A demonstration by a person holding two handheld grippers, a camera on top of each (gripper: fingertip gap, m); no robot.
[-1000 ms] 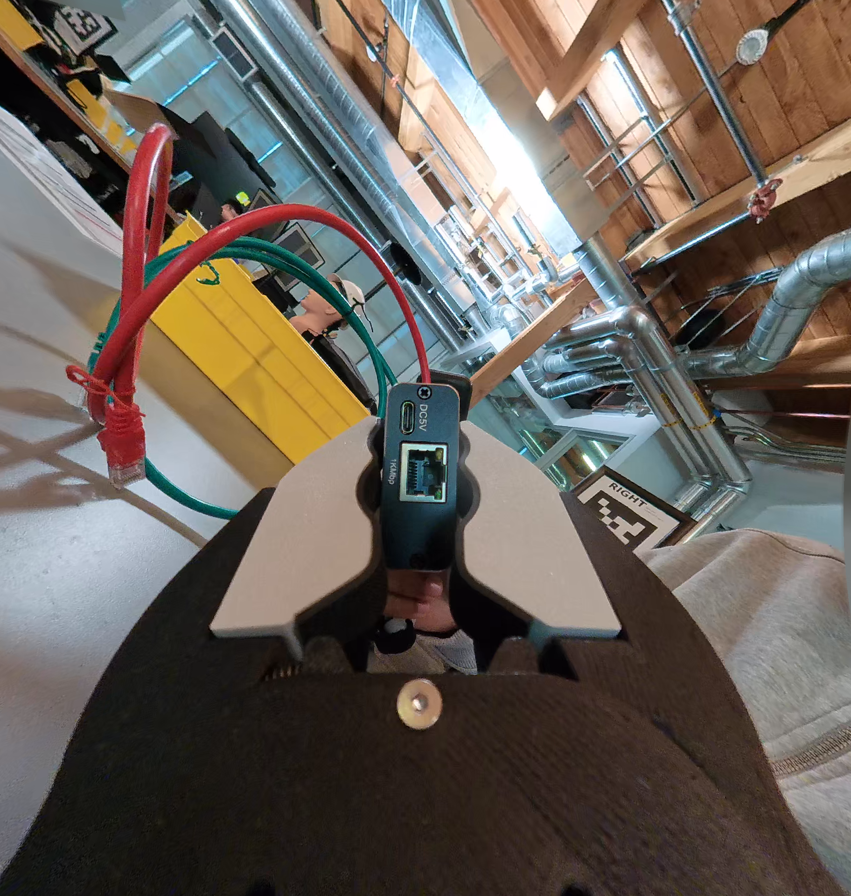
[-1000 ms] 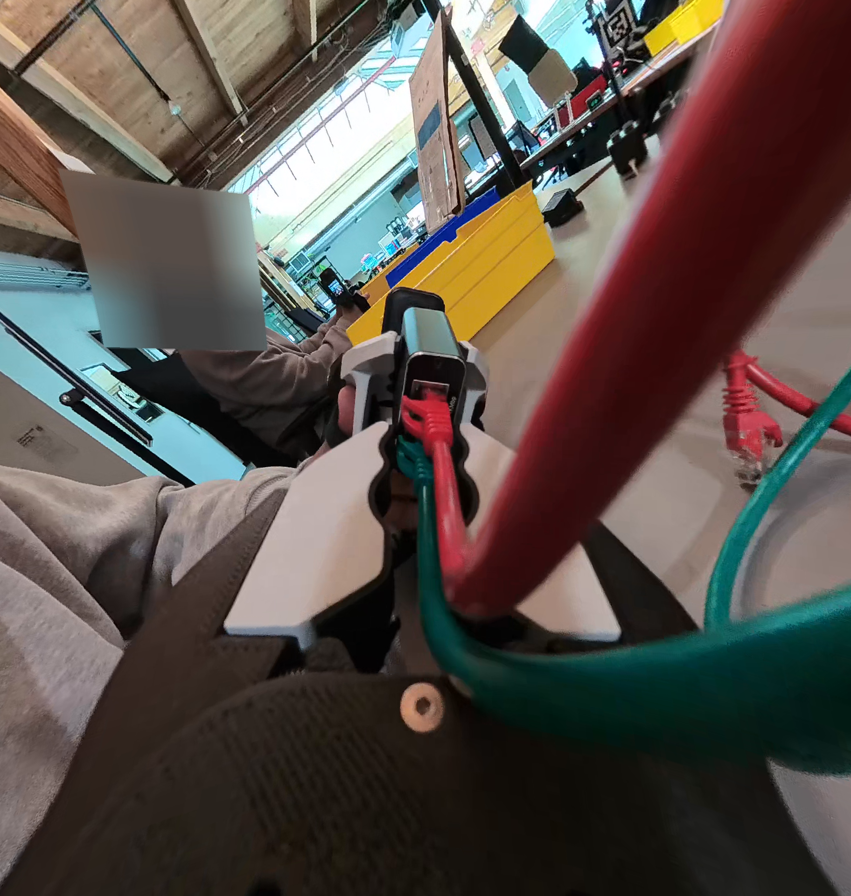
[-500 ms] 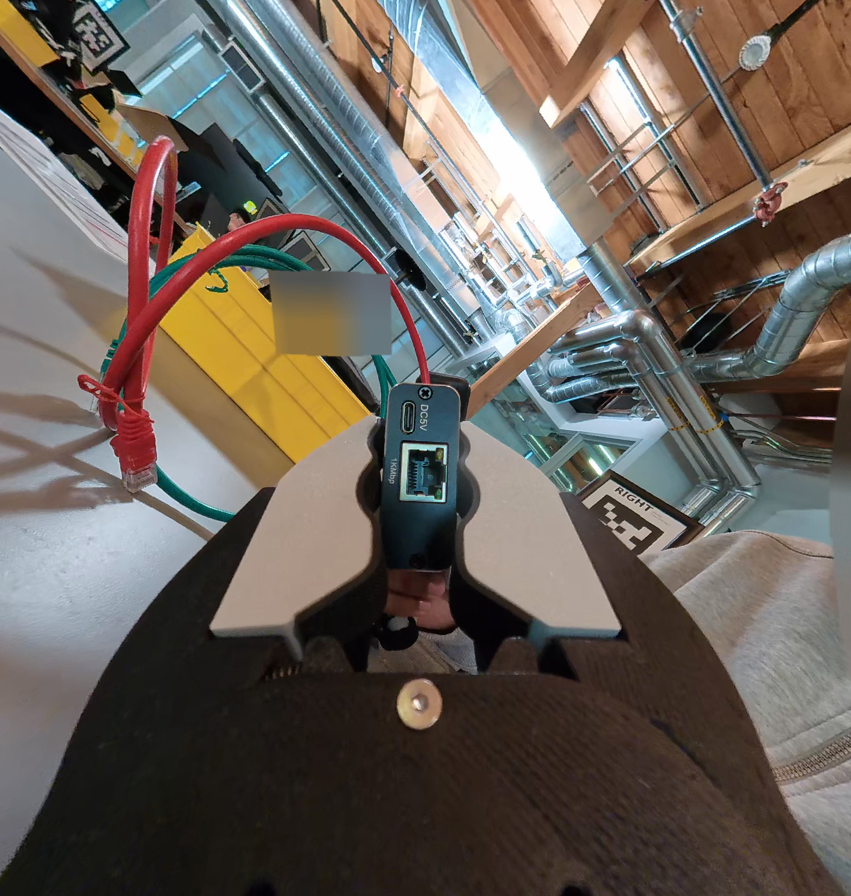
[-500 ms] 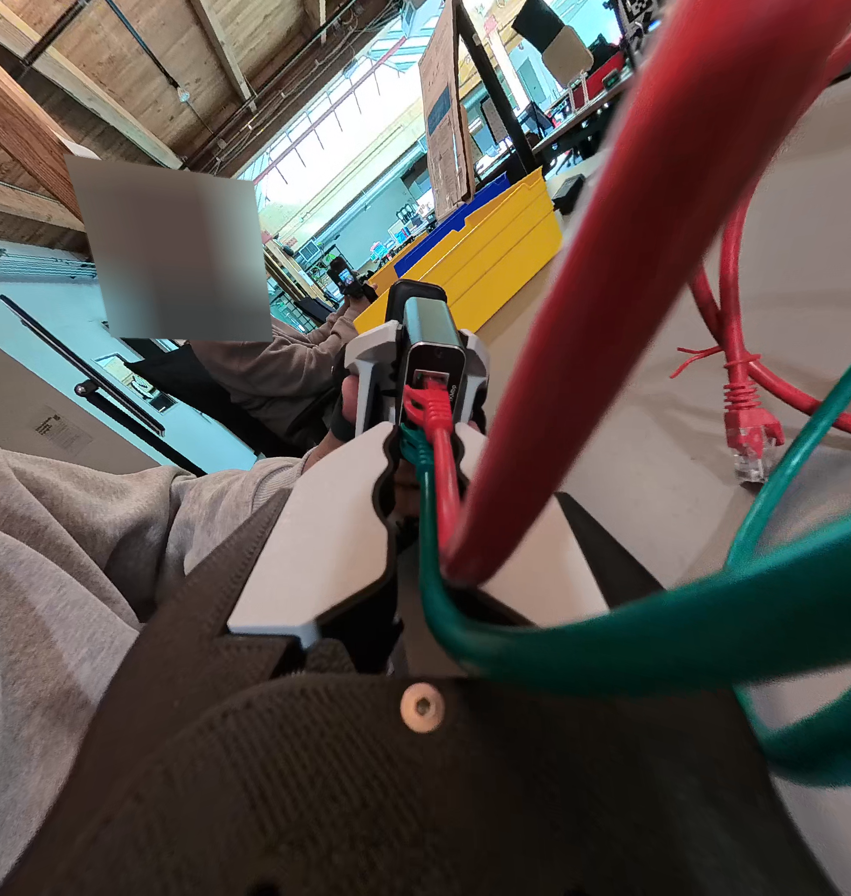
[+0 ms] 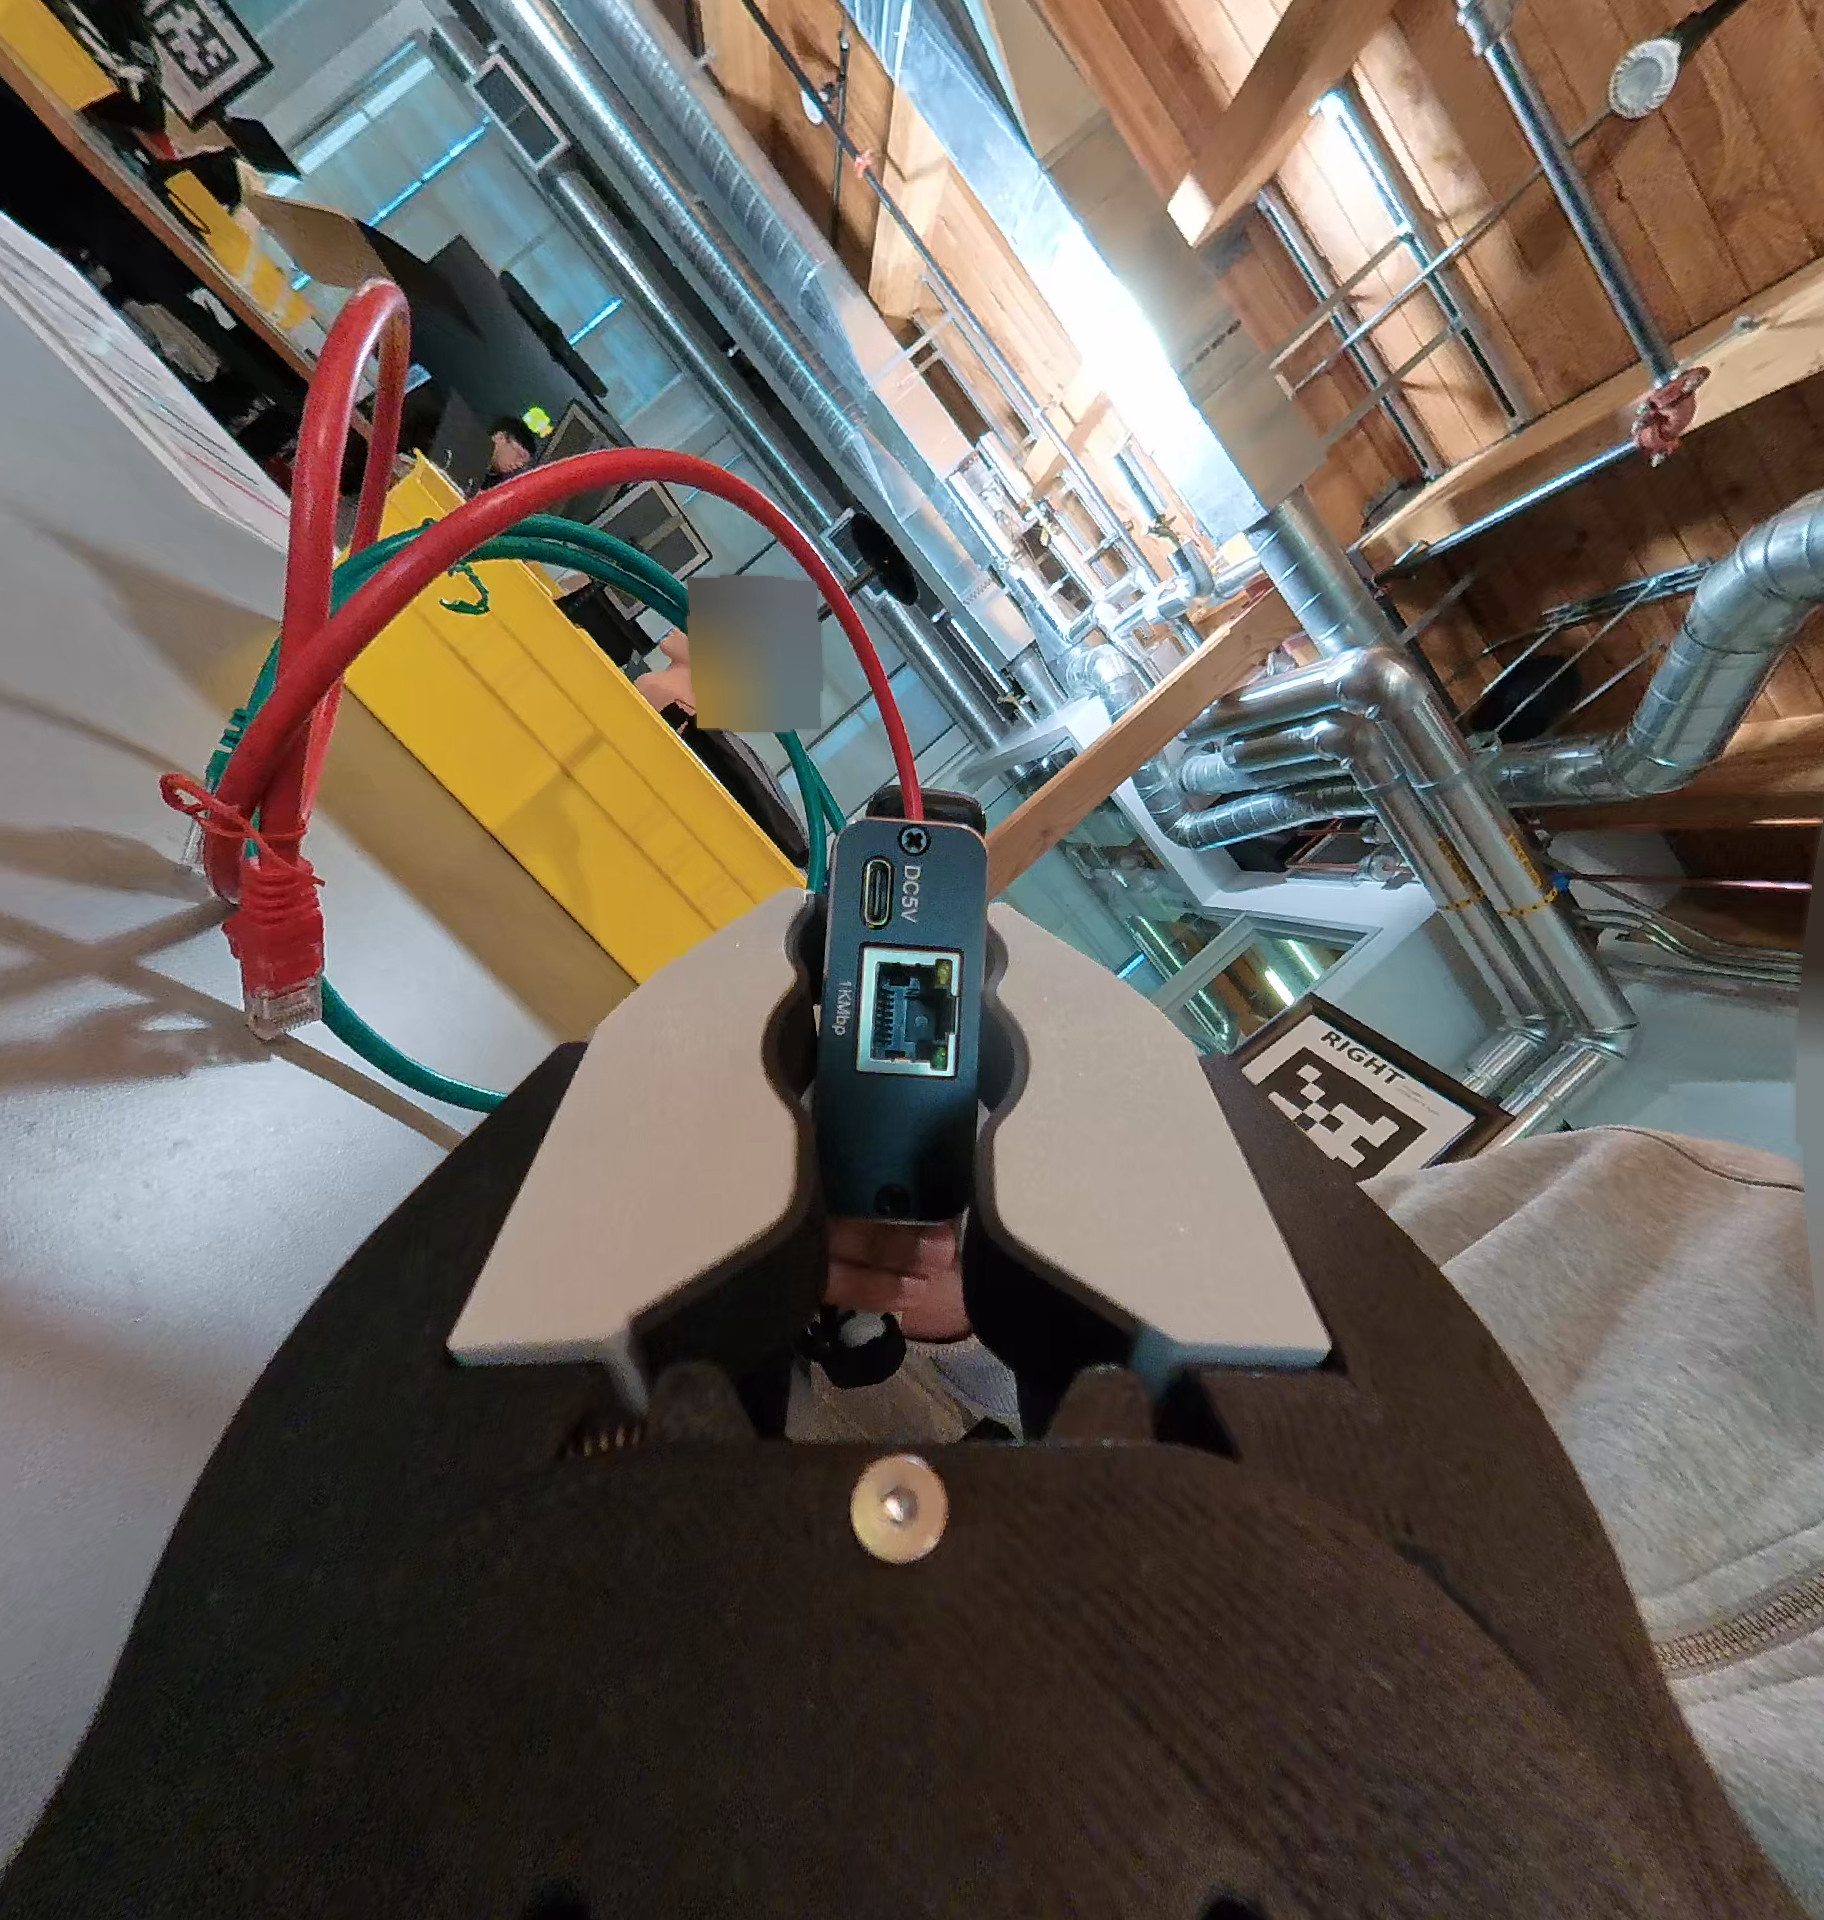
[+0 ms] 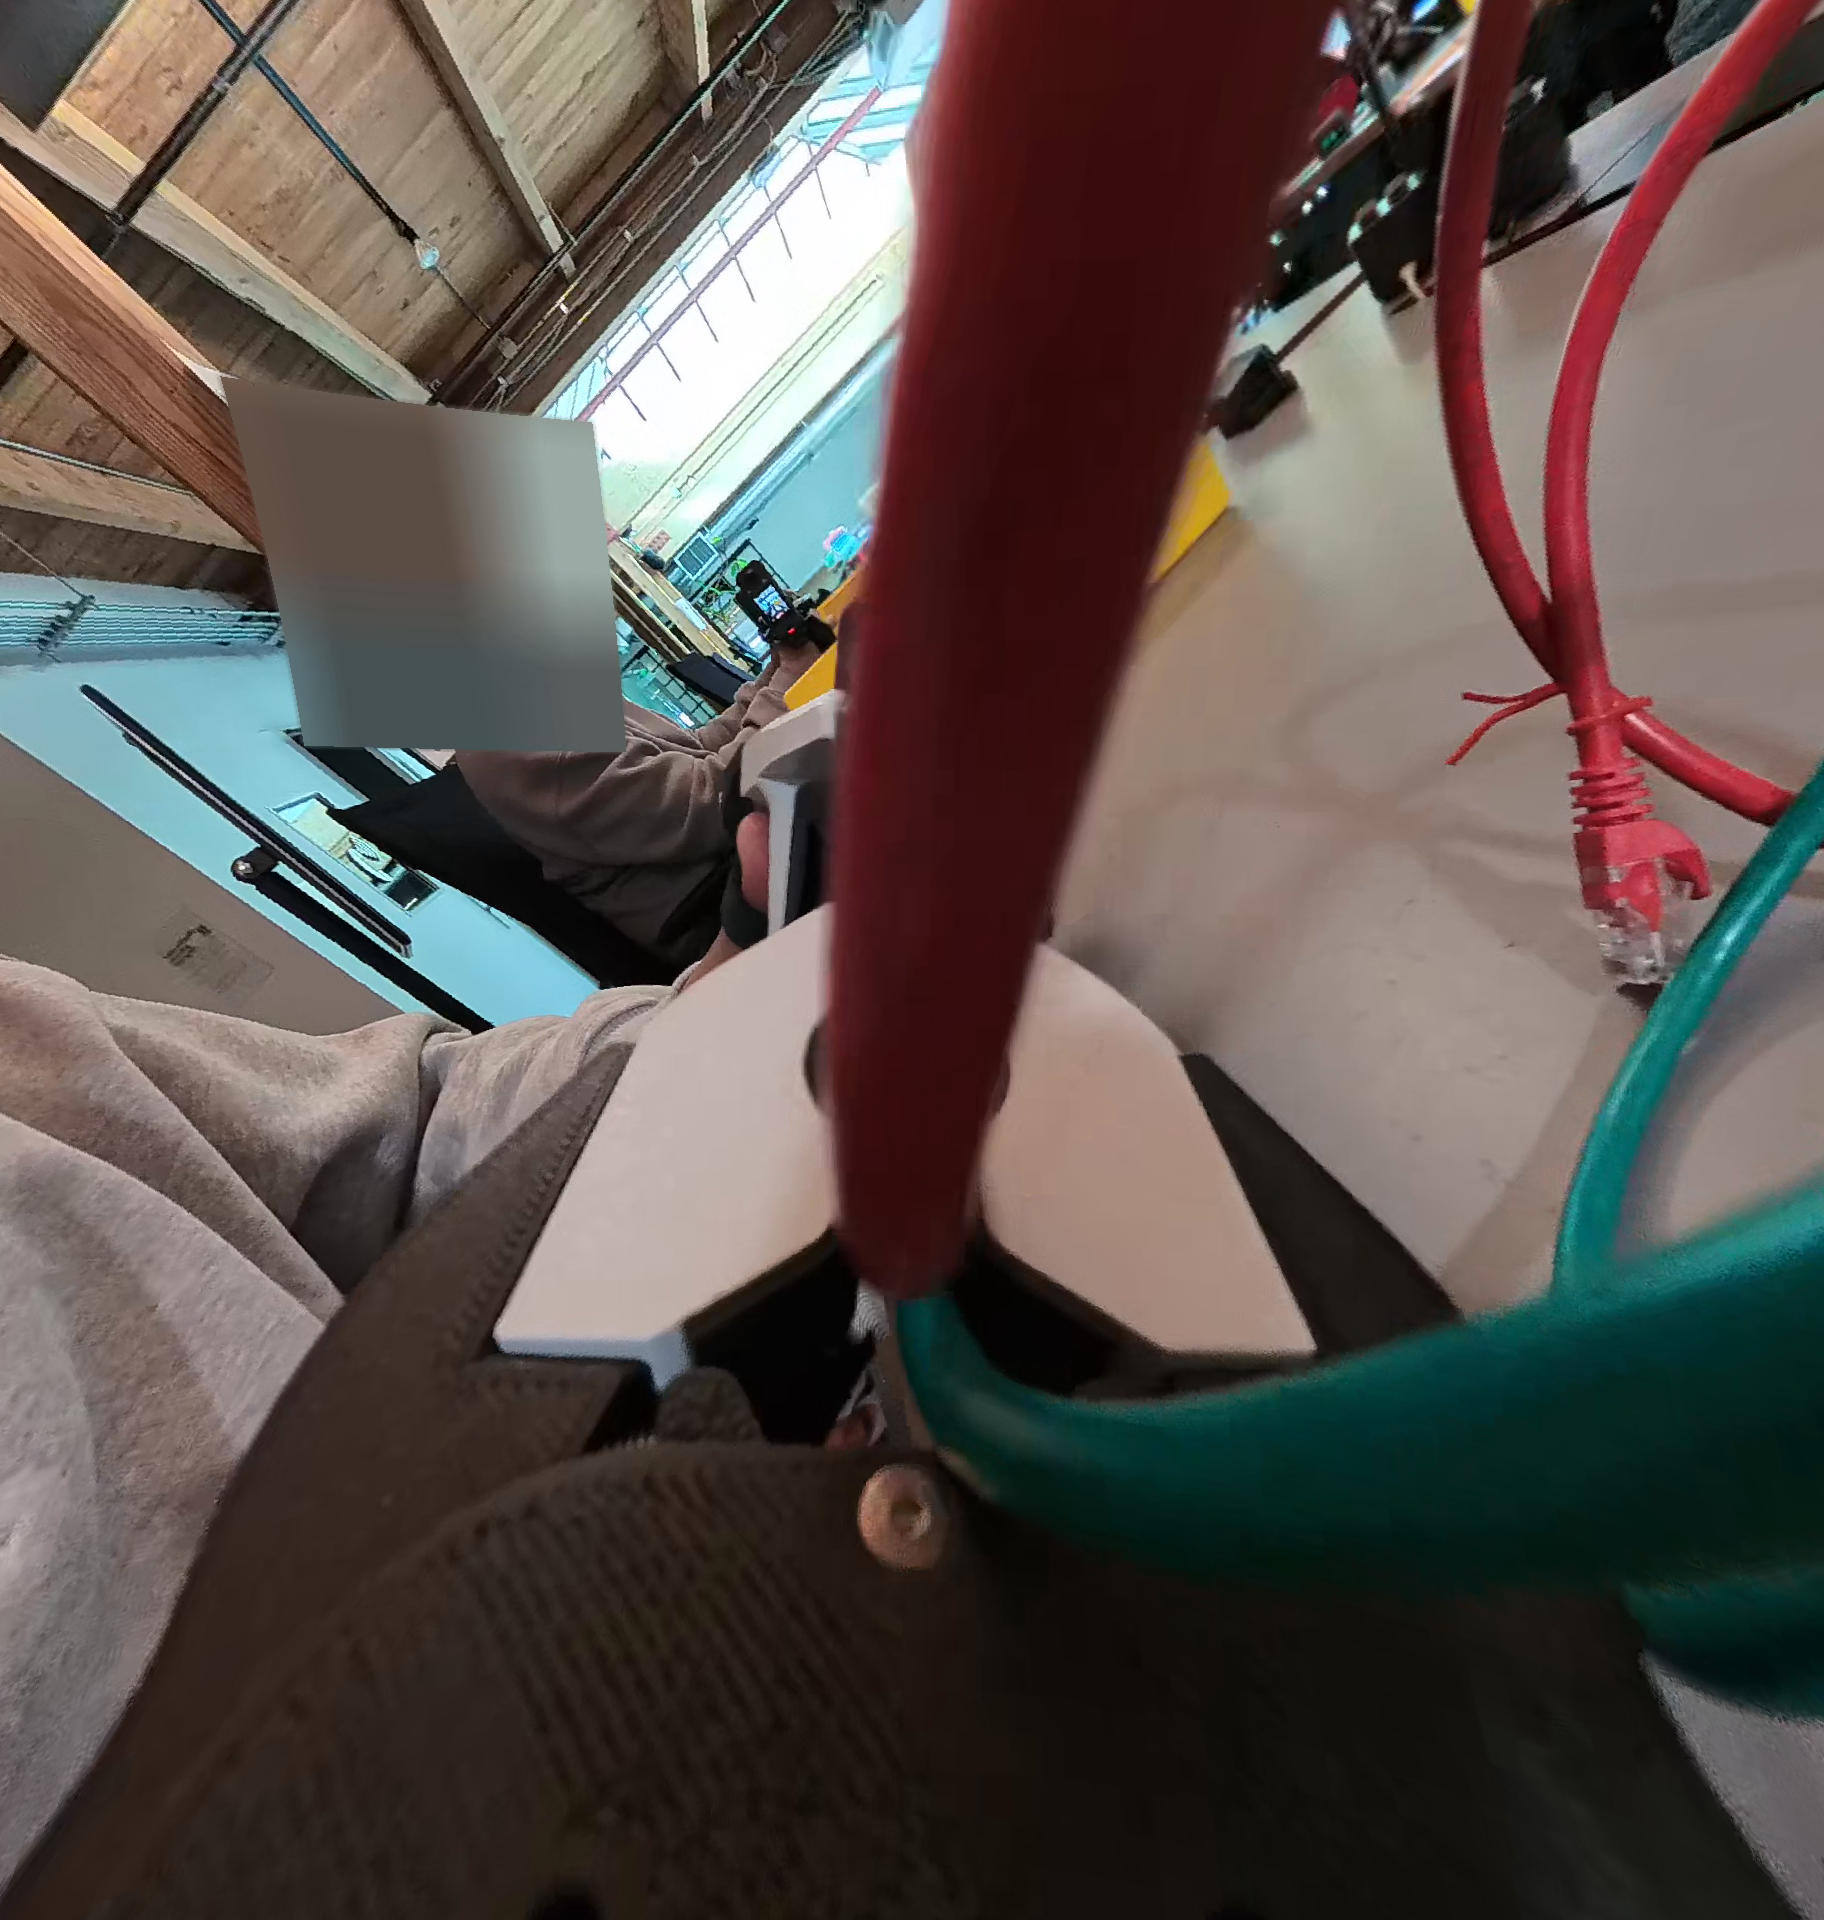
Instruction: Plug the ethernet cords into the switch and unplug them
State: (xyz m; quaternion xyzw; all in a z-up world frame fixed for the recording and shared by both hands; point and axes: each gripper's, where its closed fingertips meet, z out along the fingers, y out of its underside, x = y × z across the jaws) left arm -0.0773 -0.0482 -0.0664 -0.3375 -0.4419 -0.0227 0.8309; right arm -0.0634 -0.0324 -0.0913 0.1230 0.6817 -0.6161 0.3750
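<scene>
- Switch (image 5: pixel 903 1023): small dark box, held upright between the pale fingers (image 5: pixel 679 1122) of the left gripper (image 5: pixel 903 1039), which are pressed against its two sides. Its long axis runs up and down in the left wrist view; the end face with one empty network port and a small oval port above it is turned toward the camera. Short white markings are printed on that face; they are not transcribed.
- Red cord (image 5: pixel 596 488): seen arching up and over from behind the top of the switch, then dropping to the grey table (image 5: pixel 108 1195) left of the switch. Its free plug (image 5: pixel 276 951) hangs tip-down, touching or just above the table; a thin red tie is wrapped above it.
- Green cord (image 5: pixel 409 1070): looped on the table left of the switch, beneath the red one.
- Right gripper (image 6: pixel 903 1101): both cords are seen passing between its pale fingers (image 6: pixel 700 1174); the thick blurred red cord covers the gap, so whether they pinch cannot be told.
- Yellow bin (image 5: pixel 534 748): behind the switch, to its left; contents not visible.
- Square black-and-white marker card (image 5: pixel 1344 1091): right of the switch, bearing a printed word.
</scene>
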